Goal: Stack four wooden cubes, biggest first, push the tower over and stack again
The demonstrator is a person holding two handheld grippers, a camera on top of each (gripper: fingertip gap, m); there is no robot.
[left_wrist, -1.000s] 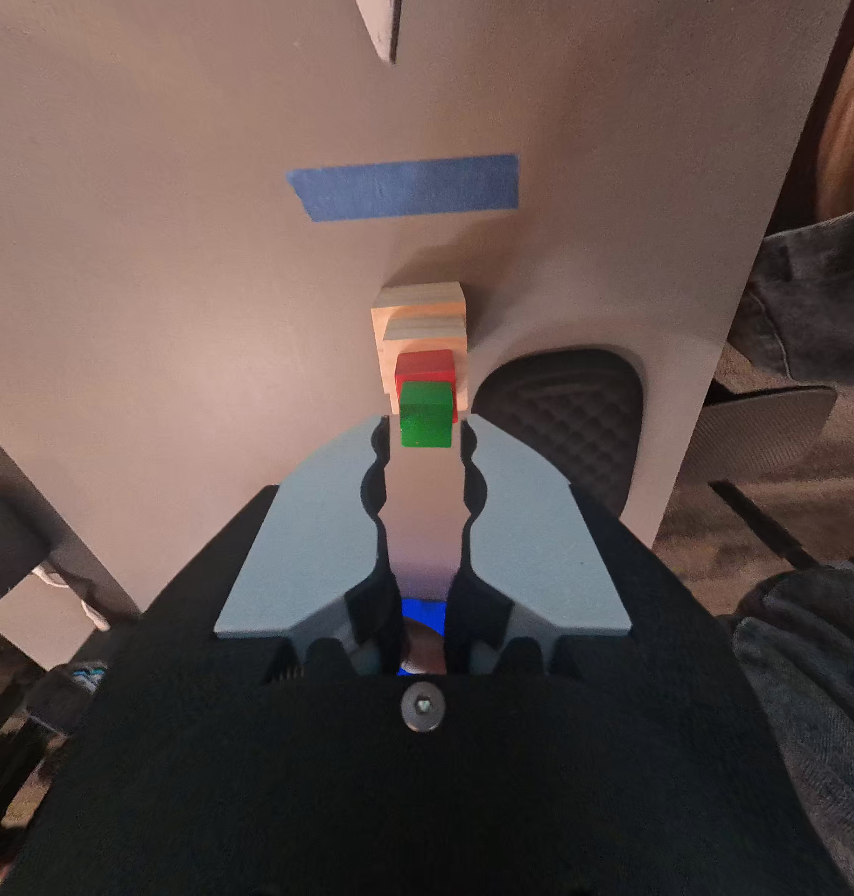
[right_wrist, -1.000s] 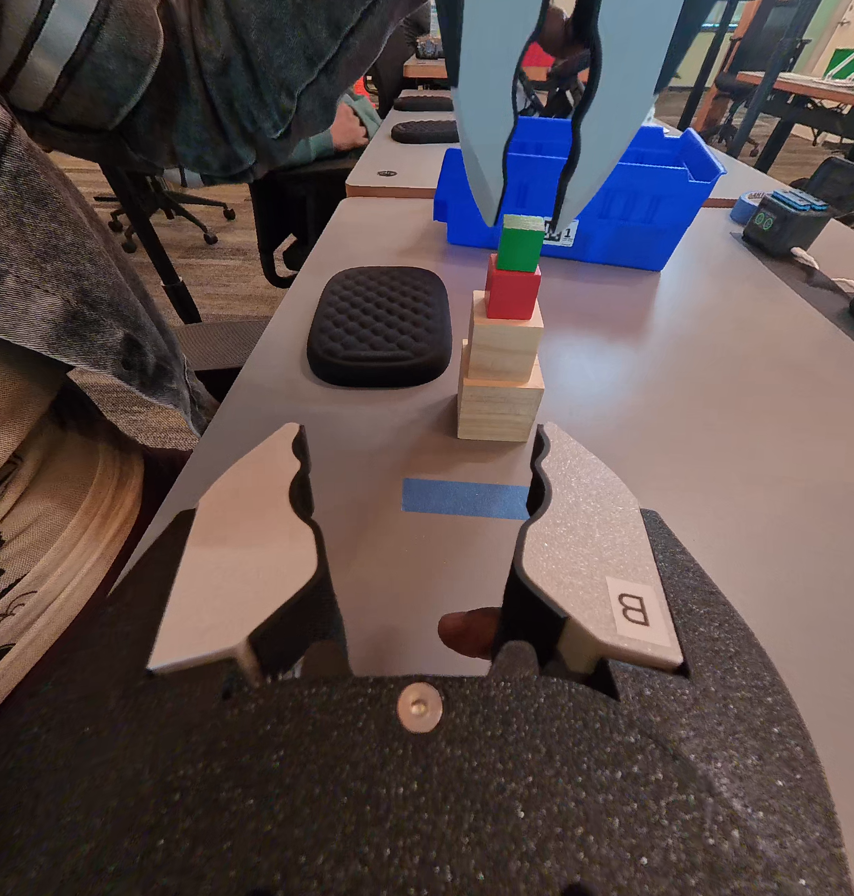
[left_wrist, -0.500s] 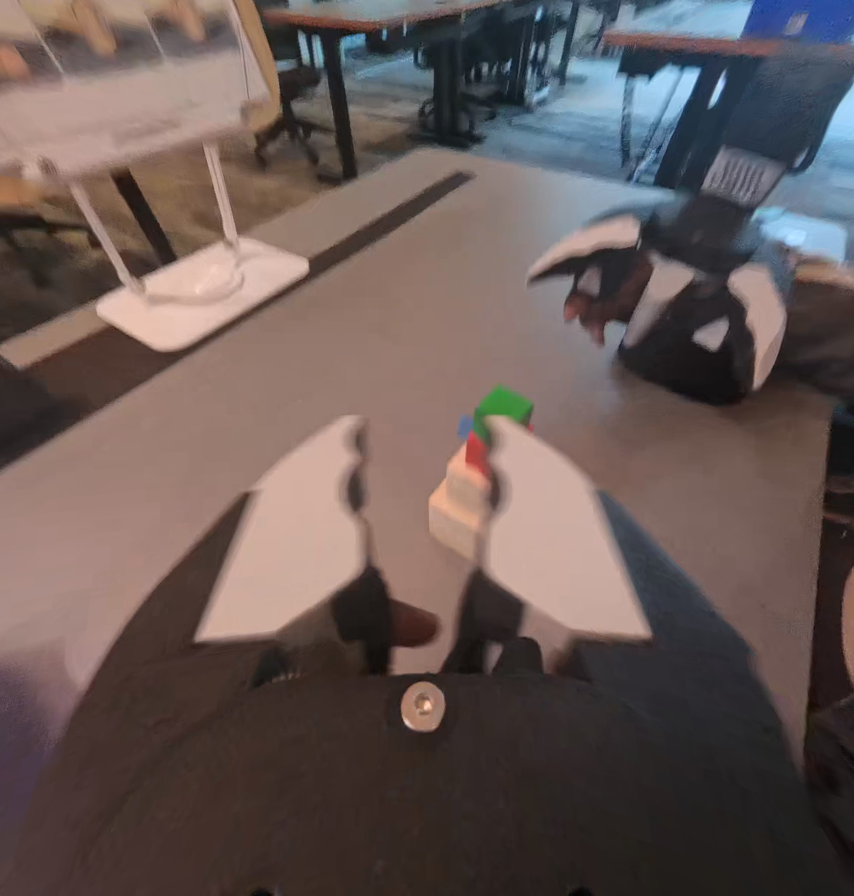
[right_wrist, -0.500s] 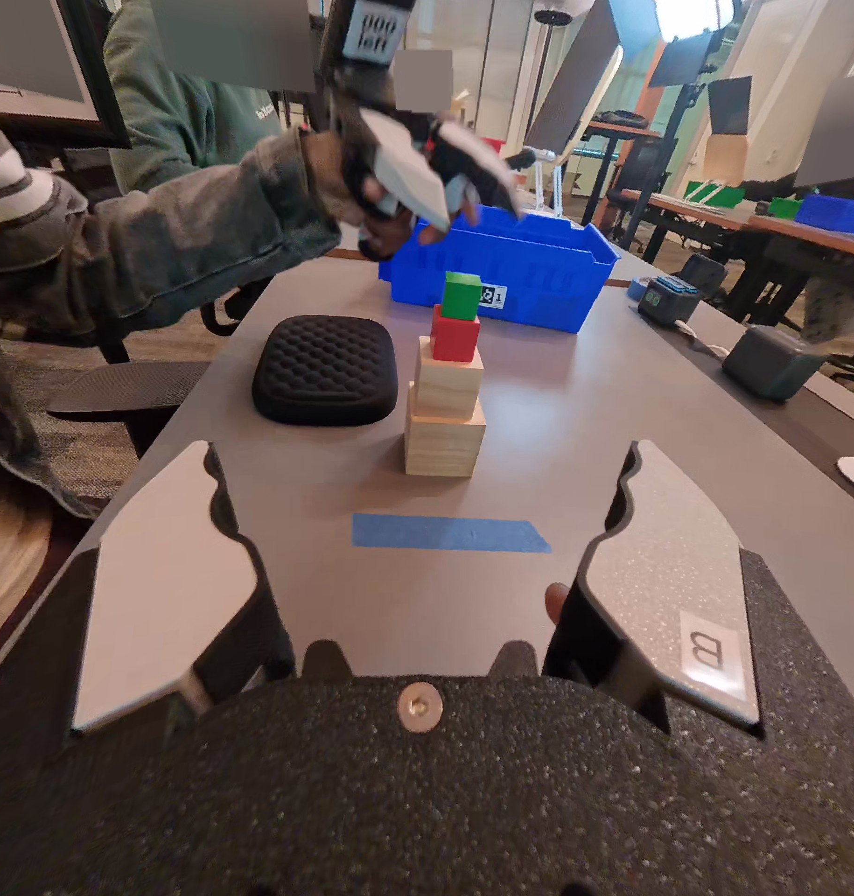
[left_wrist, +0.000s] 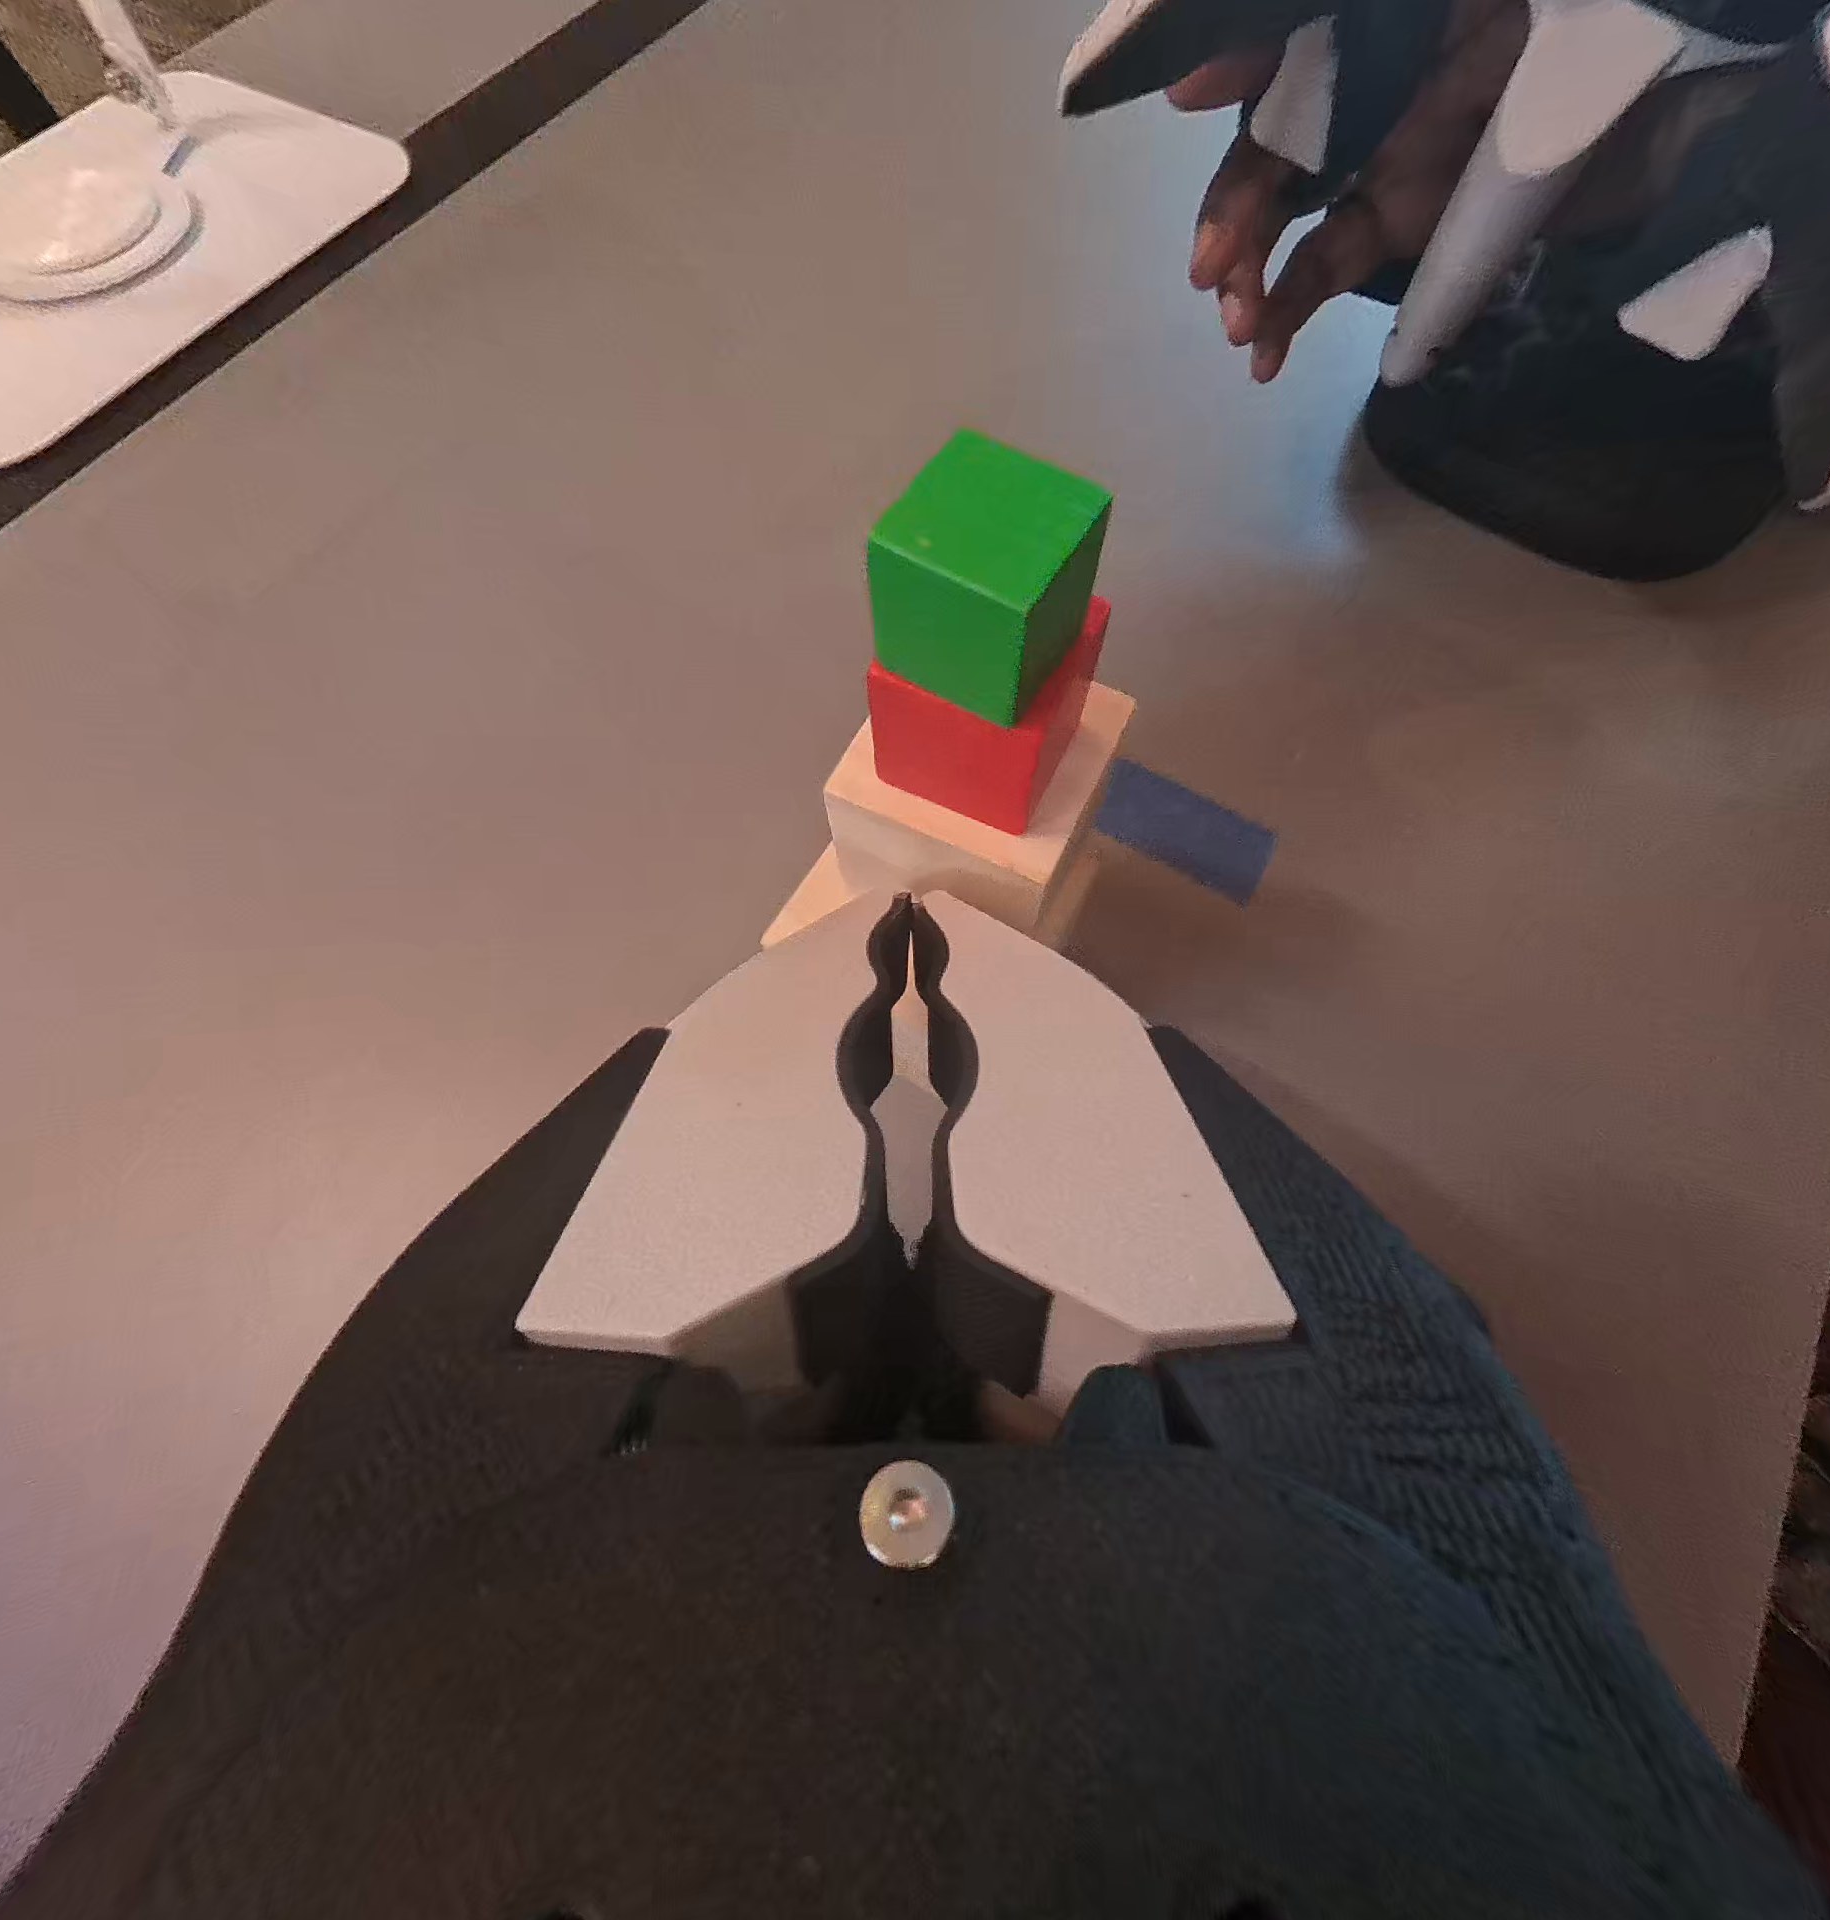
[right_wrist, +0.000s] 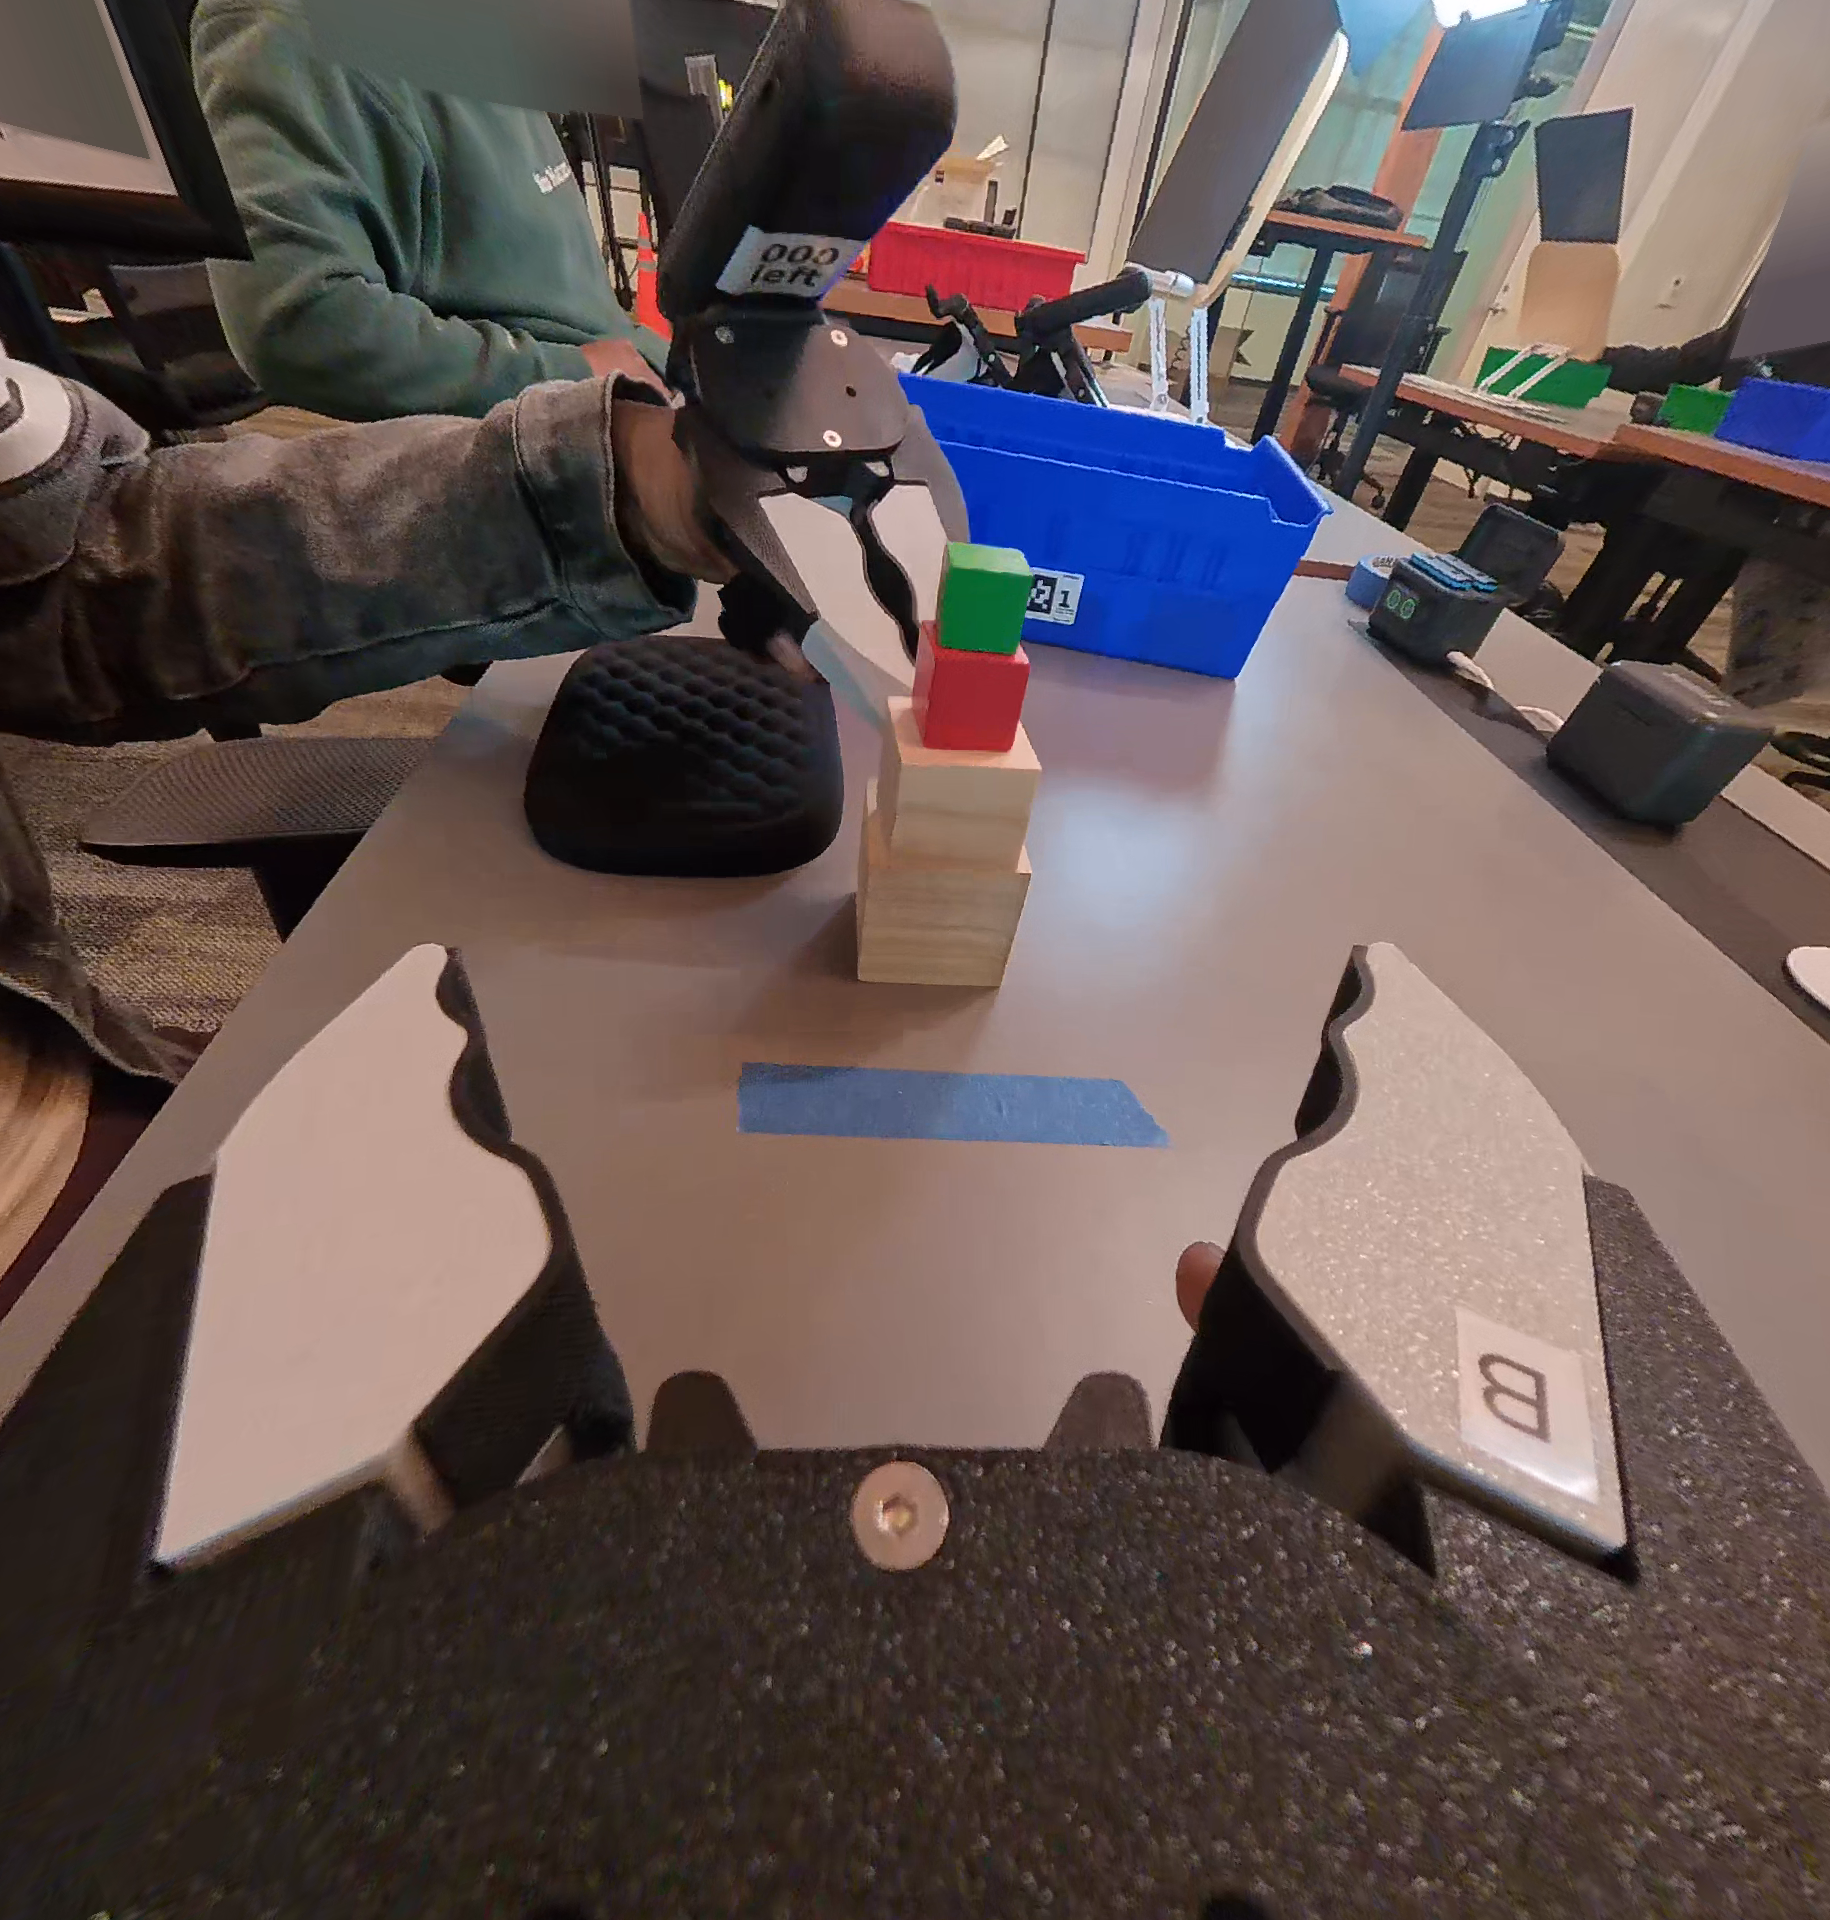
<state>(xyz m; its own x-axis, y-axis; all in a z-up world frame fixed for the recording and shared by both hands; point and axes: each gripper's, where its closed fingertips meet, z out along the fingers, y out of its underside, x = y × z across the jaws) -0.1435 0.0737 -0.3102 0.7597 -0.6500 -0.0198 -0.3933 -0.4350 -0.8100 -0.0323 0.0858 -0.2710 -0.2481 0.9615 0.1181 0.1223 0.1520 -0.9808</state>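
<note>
- My left claw [left_wrist: 907,909]: tips together, bare, at the second natural cube [right_wrist: 958,805]
- My right claw [right_wrist: 895,1049]: wide apart, bare
- Four-cube tower stands on tabletop [right_wrist: 1306,883], green cube [right_wrist: 984,613] topmost

bare table [right_wrist: 1306,883] right of cube tower [right_wrist: 952,831], black pad [right_wrist: 682,758] blocking its left

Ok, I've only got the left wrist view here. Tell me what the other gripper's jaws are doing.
Observer: The right gripper has its jaws wide apart with nothing between them, back behind the blue tape.
Operator: Now check my tips against the stack.
Observer: From the right wrist view, the left gripper points down at the upper plain cube; I cannot tell whether it touches.
Operator: Report what's behind the stack.
Observer: A blue bin.
</note>
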